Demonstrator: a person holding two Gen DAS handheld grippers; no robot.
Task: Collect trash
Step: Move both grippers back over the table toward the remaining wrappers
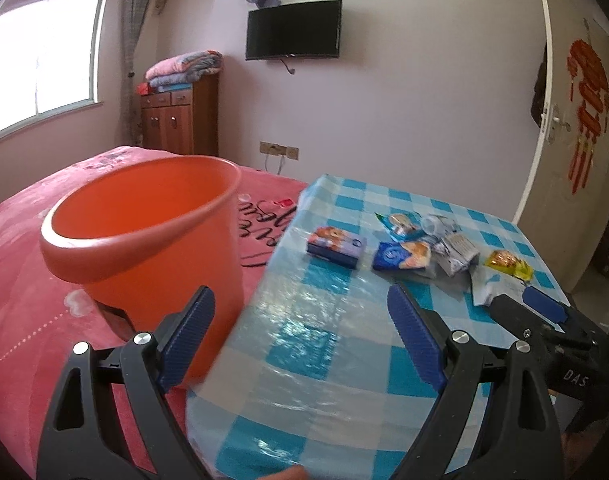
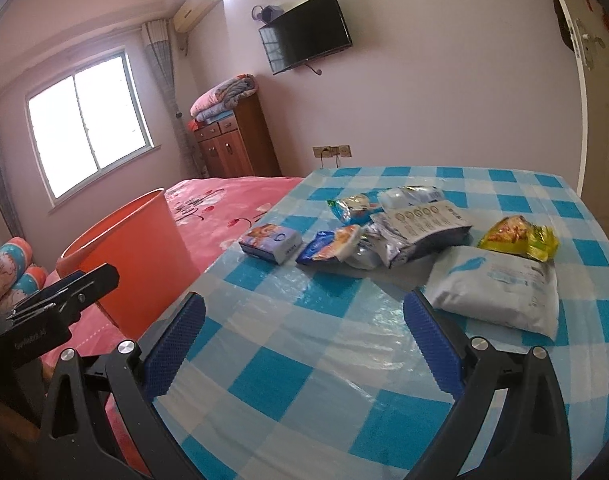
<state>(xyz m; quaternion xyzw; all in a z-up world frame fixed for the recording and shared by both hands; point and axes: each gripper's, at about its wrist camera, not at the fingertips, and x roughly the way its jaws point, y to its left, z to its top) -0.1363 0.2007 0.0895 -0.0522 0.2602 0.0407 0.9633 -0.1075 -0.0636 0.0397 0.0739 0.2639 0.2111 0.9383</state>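
An orange bucket (image 1: 144, 232) stands on the pink bed (image 1: 28, 248) just beside the left edge of the desk (image 1: 316, 336), which wears a blue-and-white checked cover; it rises in front of the left gripper (image 1: 300, 332), whose jaws are spread wide and grasp nothing. The trash lies bunched toward the far side of the desk: a small purple box (image 2: 270, 243), a blue snack wrapper (image 2: 330, 249) just beside it, a heap of silver and white packets (image 2: 408, 232) behind, a yellow wrapper (image 2: 518, 237) to the right, and a white pouch (image 2: 494, 296) touching that wrapper's near edge. The right gripper (image 2: 304, 344) hovers over the near desk with jaws released and bare, its right finger just beside the white pouch. The right wrist view shows the pouch whole, while in the left wrist view the right gripper covers most of it. Bare checked cloth stretches between both grippers and the litter. Beyond stand a wooden cabinet (image 1: 180, 120) and a wall television (image 1: 292, 30).
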